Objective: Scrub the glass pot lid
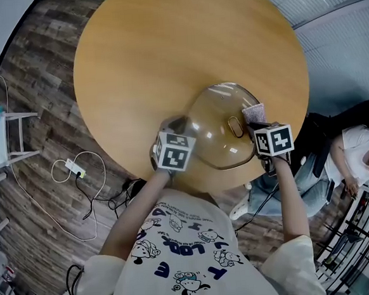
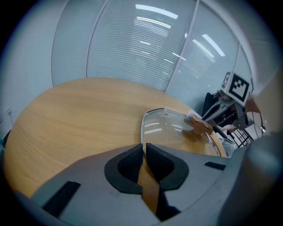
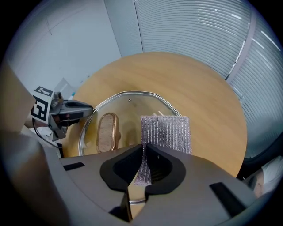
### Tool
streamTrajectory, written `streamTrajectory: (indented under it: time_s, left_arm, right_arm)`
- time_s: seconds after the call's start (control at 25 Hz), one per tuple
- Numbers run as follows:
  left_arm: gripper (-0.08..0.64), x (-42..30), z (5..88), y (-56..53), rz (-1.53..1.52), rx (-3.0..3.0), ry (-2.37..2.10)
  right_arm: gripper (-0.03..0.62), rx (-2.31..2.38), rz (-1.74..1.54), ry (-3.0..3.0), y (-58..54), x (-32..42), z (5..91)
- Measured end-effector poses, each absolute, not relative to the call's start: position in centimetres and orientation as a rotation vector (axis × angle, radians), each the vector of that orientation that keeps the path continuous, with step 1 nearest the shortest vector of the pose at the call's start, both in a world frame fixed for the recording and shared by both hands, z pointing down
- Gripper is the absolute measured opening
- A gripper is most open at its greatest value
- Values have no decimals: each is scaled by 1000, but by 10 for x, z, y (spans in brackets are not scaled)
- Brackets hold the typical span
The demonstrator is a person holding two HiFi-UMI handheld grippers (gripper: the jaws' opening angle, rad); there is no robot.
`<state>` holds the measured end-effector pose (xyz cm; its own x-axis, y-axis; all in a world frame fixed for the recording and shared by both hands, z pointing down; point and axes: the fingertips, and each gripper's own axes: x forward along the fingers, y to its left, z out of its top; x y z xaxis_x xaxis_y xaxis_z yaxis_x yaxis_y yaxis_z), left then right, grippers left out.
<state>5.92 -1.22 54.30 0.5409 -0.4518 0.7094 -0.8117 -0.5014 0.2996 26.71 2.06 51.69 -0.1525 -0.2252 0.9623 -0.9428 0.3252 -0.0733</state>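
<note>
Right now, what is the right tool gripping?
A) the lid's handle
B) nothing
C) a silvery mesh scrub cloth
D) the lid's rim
C: in the right gripper view, the right tool is shut on the scrub cloth, held at the edge of the glass lid.

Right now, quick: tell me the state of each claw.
Left claw: closed on the rim of the glass pot lid.
Right claw: closed on the silver scrub pad.
</note>
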Motion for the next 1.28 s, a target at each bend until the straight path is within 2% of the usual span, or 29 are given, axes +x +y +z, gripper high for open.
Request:
streamTrajectory:
  time_s: [1.28]
  left_arm:
    - [33,56,546,-14,742,2161,-1011]
  right_arm:
    - [46,1162,1168,-1558,109,222,524]
